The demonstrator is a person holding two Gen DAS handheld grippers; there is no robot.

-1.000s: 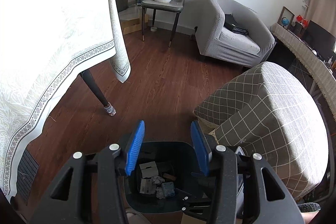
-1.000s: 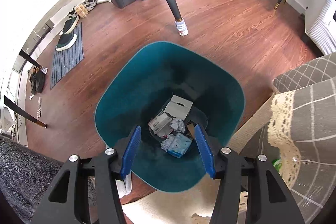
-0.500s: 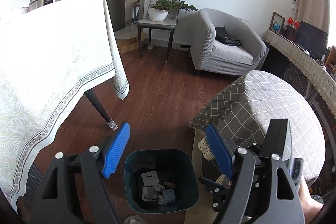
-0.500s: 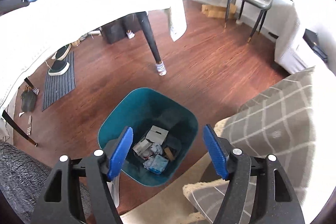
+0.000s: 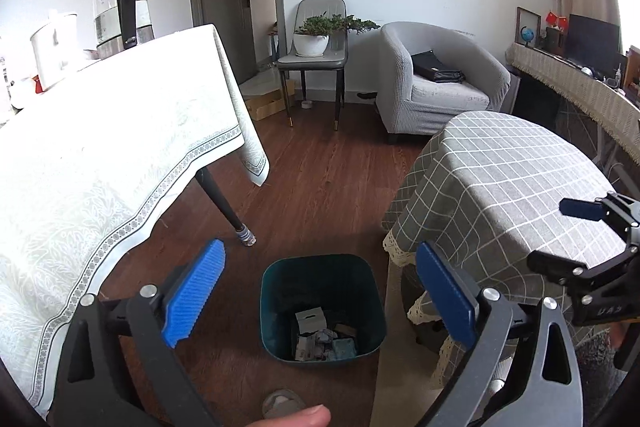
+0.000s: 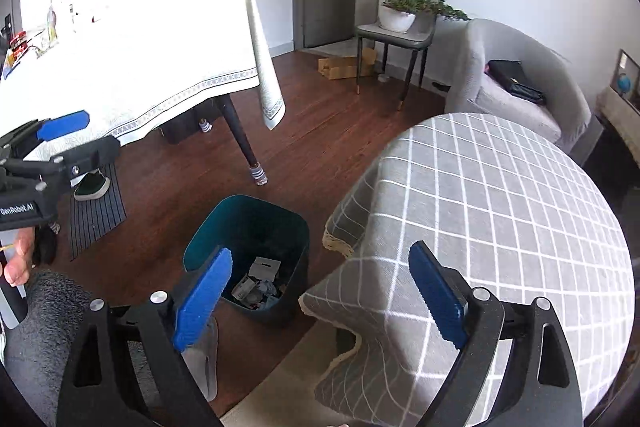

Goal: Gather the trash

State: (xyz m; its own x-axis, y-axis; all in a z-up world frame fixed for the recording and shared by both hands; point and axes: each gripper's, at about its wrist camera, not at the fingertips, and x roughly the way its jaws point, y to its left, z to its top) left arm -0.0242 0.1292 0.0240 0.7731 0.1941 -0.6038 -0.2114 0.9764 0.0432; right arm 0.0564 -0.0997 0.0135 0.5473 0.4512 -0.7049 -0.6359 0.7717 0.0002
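Trash bin contents jumbled, individual trash pieces indistinct

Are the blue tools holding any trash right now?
No. The left tool and the right tool are both open with nothing between them. The trash lies in the teal bin.

Open left gripper above teal bin holding probably paper trash.

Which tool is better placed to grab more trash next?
Neither clearly: the left tool and right tool are both open, empty and above the bin. No loose trash shows on either table.
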